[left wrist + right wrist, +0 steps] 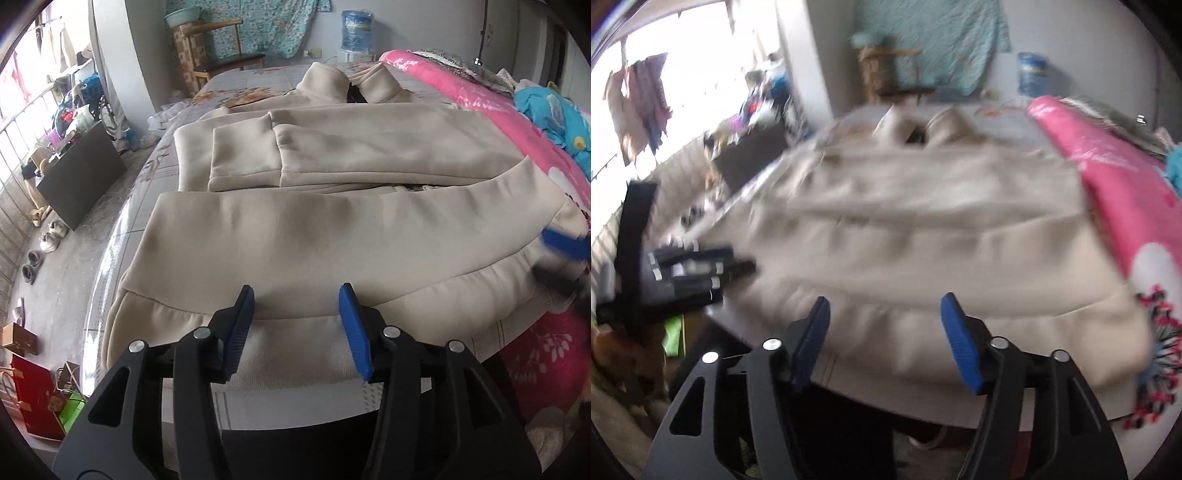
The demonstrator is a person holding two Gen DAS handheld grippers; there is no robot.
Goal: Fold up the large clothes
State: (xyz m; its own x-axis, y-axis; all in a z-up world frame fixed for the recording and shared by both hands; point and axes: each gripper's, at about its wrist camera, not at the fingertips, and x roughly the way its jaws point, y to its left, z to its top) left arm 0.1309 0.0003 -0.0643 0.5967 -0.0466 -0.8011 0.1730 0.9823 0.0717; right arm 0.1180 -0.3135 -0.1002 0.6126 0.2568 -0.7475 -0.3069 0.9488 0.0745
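Observation:
A large beige jacket [332, 221] lies spread on the bed, collar at the far end, both sleeves folded across its front. My left gripper [297, 295] is open, its blue fingers straddling the ribbed hem at the near edge, holding nothing. My right gripper [884, 306] is open and empty, just above the jacket [923, 236] near its hem; this view is motion-blurred. The right gripper also shows blurred at the right edge of the left wrist view [565, 254]. The left gripper shows at the left of the right wrist view [698, 273].
A pink floral quilt [517, 147] runs along the bed's right side with blue clothing [554, 110] on it. The patterned bedsheet [147, 177] shows at the left. A dark box [81, 177], shoes and bags sit on the floor at left. A wooden chair [225, 55] stands beyond the bed.

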